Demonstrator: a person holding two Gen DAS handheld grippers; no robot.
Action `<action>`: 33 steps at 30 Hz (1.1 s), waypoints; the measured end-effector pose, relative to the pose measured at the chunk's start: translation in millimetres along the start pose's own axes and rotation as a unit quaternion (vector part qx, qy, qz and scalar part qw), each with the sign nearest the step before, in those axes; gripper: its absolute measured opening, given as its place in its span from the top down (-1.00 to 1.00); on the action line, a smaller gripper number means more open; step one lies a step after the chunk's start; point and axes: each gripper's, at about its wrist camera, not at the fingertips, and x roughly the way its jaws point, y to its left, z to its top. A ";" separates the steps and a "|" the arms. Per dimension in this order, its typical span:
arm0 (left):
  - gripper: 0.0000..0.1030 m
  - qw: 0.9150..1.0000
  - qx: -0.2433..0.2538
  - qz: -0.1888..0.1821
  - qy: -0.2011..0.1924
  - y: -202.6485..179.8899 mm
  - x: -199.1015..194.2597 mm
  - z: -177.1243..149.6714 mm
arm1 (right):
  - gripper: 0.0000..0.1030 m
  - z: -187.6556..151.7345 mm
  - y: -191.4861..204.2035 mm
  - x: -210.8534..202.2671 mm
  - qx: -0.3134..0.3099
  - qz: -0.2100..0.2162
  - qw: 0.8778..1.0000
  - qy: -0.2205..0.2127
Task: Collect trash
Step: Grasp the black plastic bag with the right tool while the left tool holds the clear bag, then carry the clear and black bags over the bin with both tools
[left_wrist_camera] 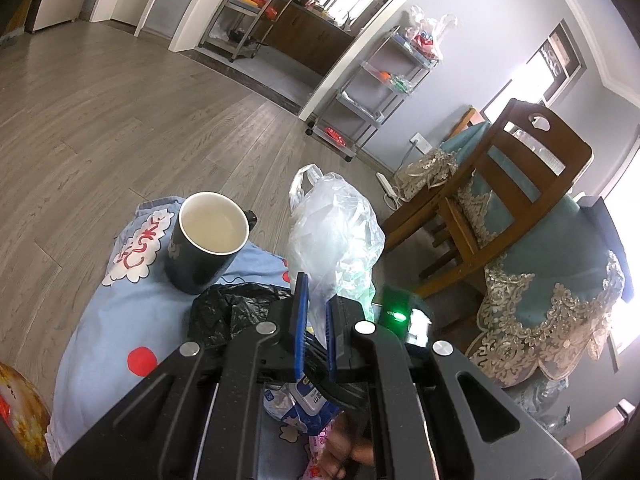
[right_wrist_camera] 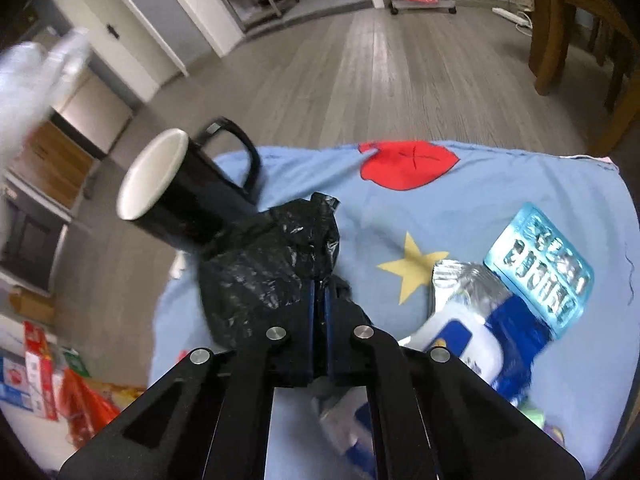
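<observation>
Trash: the black bag (right_wrist_camera: 272,268) sits crumpled right beside the dark mug (right_wrist_camera: 180,196), with the right gripper (right_wrist_camera: 320,292) clamped onto its edge. Left gripper (left_wrist_camera: 314,308) is closed, pinching a clear plastic bag (left_wrist_camera: 332,232) held up just right of that mug.

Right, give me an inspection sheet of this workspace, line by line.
Surface: blue cartoon-print cloth covering the work surface.
Job's things: clear plastic bag; crumpled black plastic bag; blue and white wrappers.
Clutter: black mug, white inside, upright beside the black bag.
Grippers: left tool shut on the clear bag; right tool shut on the black bag.
Cables: white power strip with its cord on the floor.
Surroundings: wooden chair, wheeled metal rack, wood-look floor.
</observation>
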 end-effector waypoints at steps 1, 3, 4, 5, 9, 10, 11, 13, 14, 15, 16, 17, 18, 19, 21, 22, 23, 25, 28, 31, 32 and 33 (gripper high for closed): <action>0.88 1.000 0.001 0.000 0.000 0.3 -0.1 0.2 | 0.90 -1.7 1.0 -5.7 0.002 0.004 1.000 -0.006; 0.88 1.000 0.000 0.001 -0.002 0.5 -0.6 0.4 | 0.90 -6.4 3.6 -23.2 0.005 0.018 1.000 -0.023; 0.88 1.000 0.000 0.002 -0.003 0.9 -1.1 0.6 | 0.90 -7.1 4.6 -28.8 0.007 0.022 0.999 -0.028; 0.88 1.000 0.000 0.002 -0.004 1.4 -1.8 0.6 | 0.90 -9.3 5.4 -38.3 0.009 0.029 0.999 -0.037; 0.88 1.000 -0.002 0.005 -0.009 4.4 -5.0 1.6 | 0.90 -14.1 1.8 -70.0 0.018 0.050 0.997 -0.063; 0.88 1.000 -0.002 0.006 -0.010 4.7 -5.5 1.6 | 0.90 -15.2 0.1 -77.2 0.019 0.054 0.996 -0.069; 0.88 1.000 -0.001 0.007 -0.011 4.8 -6.0 1.3 | 0.90 -18.0 -1.8 -86.9 0.020 0.056 0.995 -0.076; 0.88 1.000 -0.001 0.009 -0.012 5.5 -6.7 1.3 | 0.90 -21.0 -7.1 -100.0 0.024 0.060 0.994 -0.086; 0.88 1.000 0.001 0.011 -0.013 5.4 -7.0 1.3 | 0.90 -22.6 -10.1 -108.8 0.026 0.061 0.993 -0.093; 0.88 1.000 0.004 0.014 -0.014 4.9 -7.6 0.8 | 0.90 -23.5 -12.6 -116.2 0.027 0.062 0.993 -0.099; 0.88 1.000 0.006 0.015 -0.015 4.0 -7.7 0.5 | 0.90 -25.5 -14.8 -122.8 0.028 0.063 0.992 -0.105; 0.88 1.000 0.007 0.016 -0.015 3.4 -7.9 0.2 | 0.90 -27.0 -18.2 -131.4 0.030 0.064 0.991 -0.112; 0.88 1.000 0.010 0.017 -0.015 2.9 -8.0 -0.3 | 0.90 -27.8 -21.5 -138.6 0.030 0.063 0.991 -0.118; 0.88 1.000 0.012 0.017 -0.015 2.2 -7.6 -1.1 | 0.90 -28.5 -24.5 -143.4 0.032 0.063 0.990 -0.122; 0.88 1.000 0.015 0.015 -0.012 0.3 -6.0 -2.2 | 0.90 -29.0 -35.3 -158.2 0.039 0.063 0.988 -0.135; 0.88 1.000 0.018 0.013 -0.010 -0.7 -5.1 -2.6 | 0.90 -28.4 -40.4 -166.5 0.041 0.062 0.987 -0.142; 0.88 1.000 0.023 0.011 -0.008 -3.4 -3.6 -4.0 | 0.90 -28.4 -45.8 -175.0 0.045 0.061 0.986 -0.149; 0.88 1.000 0.030 0.004 -0.006 -7.0 -1.7 -5.4 | 0.90 -28.7 -59.4 -189.1 0.056 0.064 0.983 -0.161; 0.88 0.999 0.047 -0.009 -0.002 -17.4 1.7 -10.2 | 0.90 -29.0 -81.0 -214.1 0.071 0.058 0.978 -0.186; 0.88 0.998 0.062 -0.025 -0.005 -27.3 3.5 -15.2 | 0.90 -32.7 -107.5 -238.6 0.090 0.046 0.973 -0.209; 0.88 0.997 0.069 -0.028 -0.008 -31.9 4.2 -17.0 | 0.90 -35.5 -115.5 -245.2 0.097 0.043 0.971 -0.216; 0.88 0.996 0.077 -0.033 -0.011 -37.5 4.5 -18.9 | 0.90 -36.6 -121.5 -250.3 0.101 0.039 0.969 -0.220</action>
